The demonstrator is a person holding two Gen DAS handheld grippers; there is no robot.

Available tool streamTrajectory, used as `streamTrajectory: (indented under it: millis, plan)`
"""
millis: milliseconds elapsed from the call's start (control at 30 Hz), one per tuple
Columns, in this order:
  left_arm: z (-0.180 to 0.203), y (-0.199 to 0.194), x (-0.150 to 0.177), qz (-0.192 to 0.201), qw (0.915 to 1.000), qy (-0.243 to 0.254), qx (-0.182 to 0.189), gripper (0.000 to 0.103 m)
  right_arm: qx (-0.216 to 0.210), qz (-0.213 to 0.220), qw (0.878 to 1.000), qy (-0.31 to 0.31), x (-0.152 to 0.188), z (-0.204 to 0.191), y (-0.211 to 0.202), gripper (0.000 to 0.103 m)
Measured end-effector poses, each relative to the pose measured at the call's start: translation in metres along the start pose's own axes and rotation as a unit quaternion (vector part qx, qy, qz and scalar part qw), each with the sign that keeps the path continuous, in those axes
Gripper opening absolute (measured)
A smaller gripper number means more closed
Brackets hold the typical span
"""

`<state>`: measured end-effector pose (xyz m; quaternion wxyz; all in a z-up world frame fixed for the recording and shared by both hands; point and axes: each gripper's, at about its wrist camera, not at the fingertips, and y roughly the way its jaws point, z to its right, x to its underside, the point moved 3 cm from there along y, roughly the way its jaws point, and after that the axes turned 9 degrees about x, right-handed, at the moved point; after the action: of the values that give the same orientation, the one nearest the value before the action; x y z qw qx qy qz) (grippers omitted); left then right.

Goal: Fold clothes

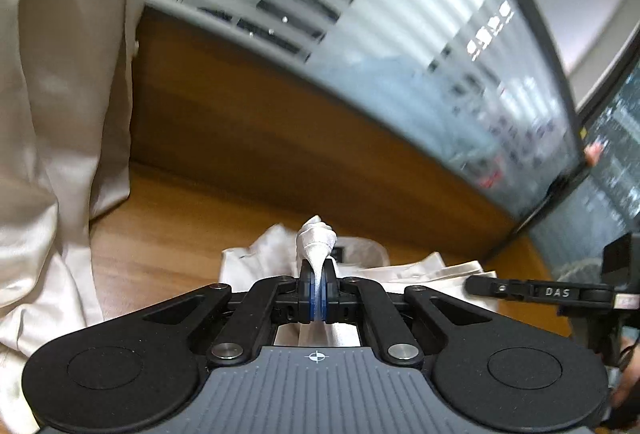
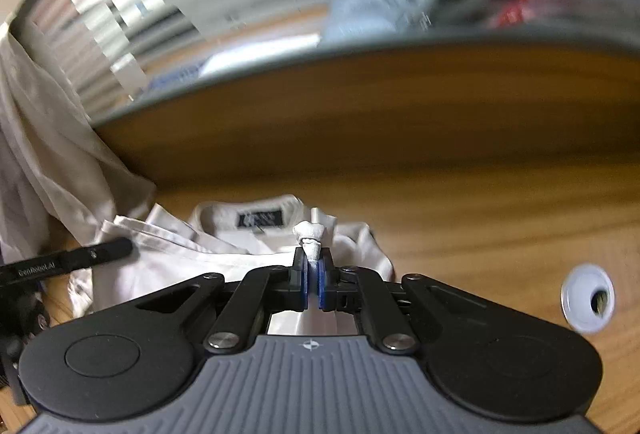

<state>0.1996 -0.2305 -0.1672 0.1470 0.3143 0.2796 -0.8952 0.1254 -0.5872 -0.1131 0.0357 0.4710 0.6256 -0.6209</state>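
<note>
Left wrist view: my left fingers (image 1: 319, 290) are pinched tight on a bunch of the white shirt (image 1: 276, 250), which lies crumpled on the worktop (image 1: 168, 234). My right fingers (image 2: 311, 280) squeeze another bit beside its collar (image 2: 240, 212). It looks soft, light and floppy, so I think edges and corners are best to grab.

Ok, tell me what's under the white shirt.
The shirt lies on a wooden table, bare around it. Whatever sits directly beneath is covered. Both the left gripper and right gripper pinch its fabric.
</note>
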Motion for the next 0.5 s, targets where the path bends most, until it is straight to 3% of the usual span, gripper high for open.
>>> streamTrajectory:
  millis: [100, 500]
  plan:
    - [-0.010, 0.005, -0.002, -0.005, 0.9998, -0.005, -0.018, 0.005, -0.017, 0.020, 1.000, -0.005, -0.008, -0.005, -0.001, 0.004]
    - [-0.044, 0.033, -0.004, -0.038, 0.9967, -0.022, -0.068, 0.005, 0.005, -0.034, 0.999, -0.019, -0.019, 0.007, 0.062, 0.005]
